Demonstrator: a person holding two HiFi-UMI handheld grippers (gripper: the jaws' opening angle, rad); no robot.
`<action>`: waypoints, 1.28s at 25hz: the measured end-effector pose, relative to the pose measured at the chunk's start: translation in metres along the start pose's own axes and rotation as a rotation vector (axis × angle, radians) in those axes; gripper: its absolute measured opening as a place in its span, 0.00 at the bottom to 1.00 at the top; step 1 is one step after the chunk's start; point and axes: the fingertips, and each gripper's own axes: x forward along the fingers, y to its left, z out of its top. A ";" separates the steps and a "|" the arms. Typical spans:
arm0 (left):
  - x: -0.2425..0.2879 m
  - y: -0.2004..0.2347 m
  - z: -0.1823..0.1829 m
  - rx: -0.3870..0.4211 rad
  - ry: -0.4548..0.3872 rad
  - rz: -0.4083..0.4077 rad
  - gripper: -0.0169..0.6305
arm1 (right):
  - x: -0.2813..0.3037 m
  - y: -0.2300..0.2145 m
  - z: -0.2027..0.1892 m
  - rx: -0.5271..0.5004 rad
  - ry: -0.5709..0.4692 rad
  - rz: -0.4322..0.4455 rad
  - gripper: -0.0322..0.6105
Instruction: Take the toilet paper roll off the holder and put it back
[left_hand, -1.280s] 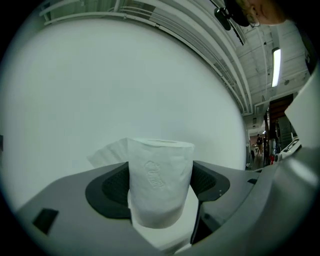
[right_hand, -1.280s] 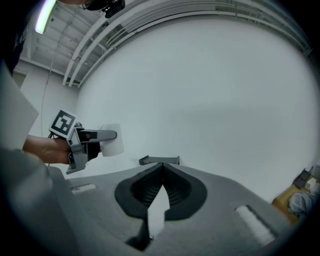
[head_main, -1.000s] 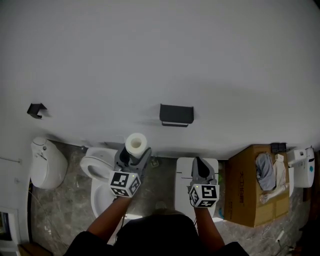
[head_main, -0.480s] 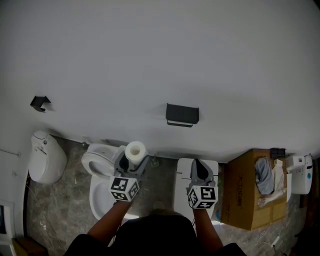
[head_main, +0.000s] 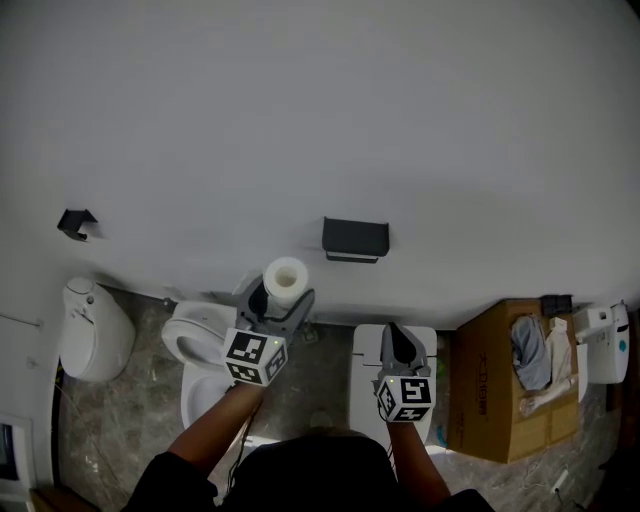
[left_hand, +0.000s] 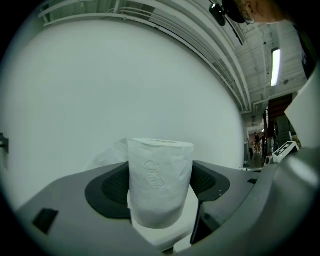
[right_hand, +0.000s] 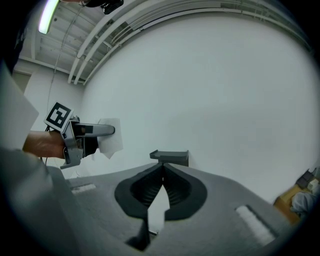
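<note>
Two grippers: one in each of the person's hands, both raised toward a plain white wall (head_main: 320, 120).
Left gripper (head_main: 280, 297): jaws set wide and clamped on the toilet paper roll (head_main: 286, 279). Its own view shows a dark pad against each side of the roll, which stands on end between them.
Right gripper (head_main: 398, 335): jaws clenched tip to tip with nothing between them. It hangs idle, lower than the left gripper, and its view looks toward the holder (head_main: 355, 240).
Roll location: off the holder and carried in the air by the left gripper, left of the holder and a little below it in the head view. A loose tail of paper (right_hand: 111, 137) hangs from it in the right gripper view.
Holder: a dark bracket with a flat top, fixed to the wall. No roll is on it.
Surroundings: a toilet (head_main: 190, 335) on the floor below the left gripper and a cardboard box (head_main: 500, 370) at the far right.
Step in hand: the removal looks complete, so by this reading the put-back half remains.
Next move: carry the roll rightward and up to the bracket, line it up with the bracket's support, which cannot be made out from here, and release only once it is seated.
</note>
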 end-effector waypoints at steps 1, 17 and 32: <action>0.009 -0.004 0.008 0.021 -0.010 -0.019 0.57 | 0.000 -0.002 0.000 -0.001 0.001 -0.003 0.05; 0.171 -0.032 0.008 0.032 0.004 -0.162 0.57 | 0.016 0.005 -0.024 0.005 0.082 0.006 0.05; 0.246 -0.032 -0.036 0.068 0.087 -0.159 0.57 | 0.024 -0.025 -0.045 0.044 0.128 -0.031 0.05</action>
